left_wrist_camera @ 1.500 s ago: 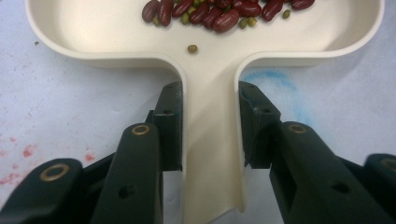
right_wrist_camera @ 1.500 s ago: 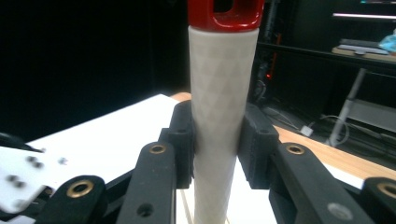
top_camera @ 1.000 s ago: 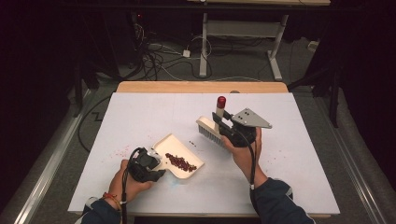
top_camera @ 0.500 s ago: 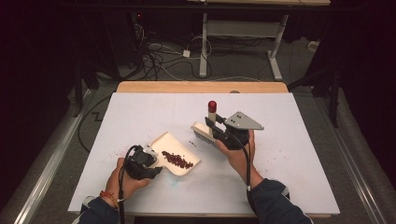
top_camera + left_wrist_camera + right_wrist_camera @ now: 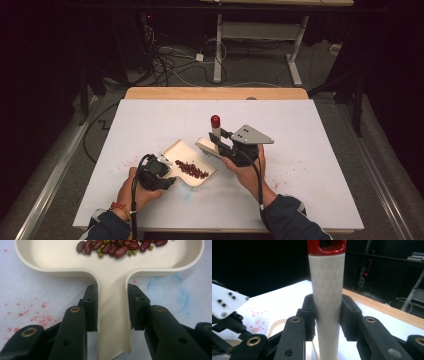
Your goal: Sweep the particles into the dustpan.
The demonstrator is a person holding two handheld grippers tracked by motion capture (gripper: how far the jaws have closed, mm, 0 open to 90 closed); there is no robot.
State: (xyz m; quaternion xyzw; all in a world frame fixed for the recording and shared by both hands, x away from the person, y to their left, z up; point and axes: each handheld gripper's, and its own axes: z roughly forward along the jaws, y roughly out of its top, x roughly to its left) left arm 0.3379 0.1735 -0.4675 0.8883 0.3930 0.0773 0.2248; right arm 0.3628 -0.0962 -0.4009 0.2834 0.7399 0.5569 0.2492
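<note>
A: Near the front edge of the desk, left of its middle, lies the cream dustpan, flat on the white top. A small heap of beans sits inside it, dark red ones mixed with a few green.

B: And its handle?

A: The handle runs back toward the front-left corner, and the left gripper is clamped on it, one pad on each side, as the left gripper view shows. The left hand rests low by the front edge.

B: What about the brush?

A: The brush is just beside the dustpan's right rim, toward the middle of the desk. Its white handle stands upright with a red cap on top, and the pale head lies at the pan's edge; whether it touches the rim I cannot tell. The right gripper is closed on the white handle, pads pressed to both sides.

B: Anything else on the top?

A: Faint red specks left of the dustpan, and a pale blue smear beside the handle.
</note>
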